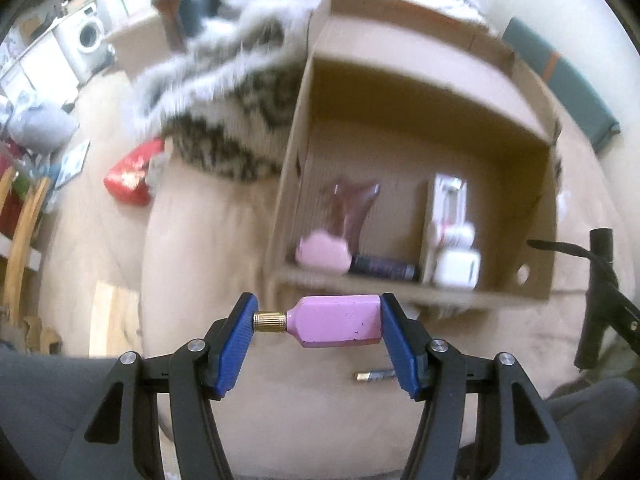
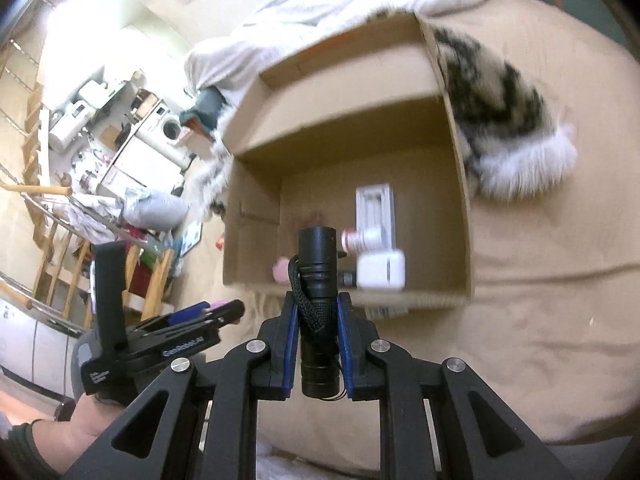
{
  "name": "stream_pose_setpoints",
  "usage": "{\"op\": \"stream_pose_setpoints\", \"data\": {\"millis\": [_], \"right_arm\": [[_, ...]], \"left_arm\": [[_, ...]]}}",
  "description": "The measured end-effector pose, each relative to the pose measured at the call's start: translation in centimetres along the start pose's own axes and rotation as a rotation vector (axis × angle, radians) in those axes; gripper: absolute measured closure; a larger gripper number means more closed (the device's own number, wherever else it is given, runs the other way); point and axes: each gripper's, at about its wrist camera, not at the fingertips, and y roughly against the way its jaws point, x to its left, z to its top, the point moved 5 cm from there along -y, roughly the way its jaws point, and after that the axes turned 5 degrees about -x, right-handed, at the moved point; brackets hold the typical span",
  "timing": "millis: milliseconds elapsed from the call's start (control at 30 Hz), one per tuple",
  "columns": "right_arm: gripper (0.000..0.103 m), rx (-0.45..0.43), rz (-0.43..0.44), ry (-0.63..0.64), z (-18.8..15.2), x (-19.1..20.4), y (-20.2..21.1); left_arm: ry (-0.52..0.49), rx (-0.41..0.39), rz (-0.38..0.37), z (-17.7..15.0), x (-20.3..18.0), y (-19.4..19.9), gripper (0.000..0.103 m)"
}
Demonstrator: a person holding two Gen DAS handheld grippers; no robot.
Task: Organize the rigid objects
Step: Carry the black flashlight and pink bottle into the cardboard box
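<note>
Both loads sit above the bed, short of the cardboard box (image 1: 516, 80). Left tongs (image 1: 318, 330) clamp a pink bottle (image 1: 340, 326) end to end, gold cap against one pad. Right tongs (image 2: 318, 322) are clenched on a black flashlight (image 2: 318, 280), upright.

Best carried over the near wall before lowering; the bottle's end-on grip looks liable to slip if knocked.

Box already holds a pink vase (image 1: 352, 208), pink pouch (image 1: 322, 254), dark tube (image 1: 382, 268), white carton (image 1: 446, 204), white charger (image 1: 458, 268), crowded along the near wall; the far half is free.

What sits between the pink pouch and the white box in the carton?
A dark cylindrical tube lies between the pink pouch and the white box, seen in the left wrist view.
</note>
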Motion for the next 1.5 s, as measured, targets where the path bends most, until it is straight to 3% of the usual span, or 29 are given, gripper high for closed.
{"op": "stream_pose_setpoints", "data": {"millis": [200, 633, 900, 1100, 1500], "right_arm": [[0.083, -0.041, -0.039, 0.023, 3.3, 0.2, 0.3], [0.083, -0.033, -0.14, 0.037, 7.4, -2.2, -5.6], [0.083, 0.051, -0.18, 0.048, 5.6, -3.8, -9.6], [0.083, 0.08, -0.226, 0.085, 5.2, -3.9, -11.4], [0.083, 0.16, -0.263, 0.09, 4.7, -4.0, -14.6]], "left_arm": [[-0.026, -0.085, -0.012, 4.3, -1.5, 1.0, 0.045], [-0.104, -0.057, -0.03, 7.0, -3.9, -4.6, 0.045], [-0.224, -0.098, 0.002, 5.7, -5.4, -7.7, 0.045], [-0.163, -0.06, -0.006, 5.6, -4.5, -9.1, 0.045], [-0.151, -0.048, 0.009, 5.5, -3.8, -9.7, 0.044]]}}
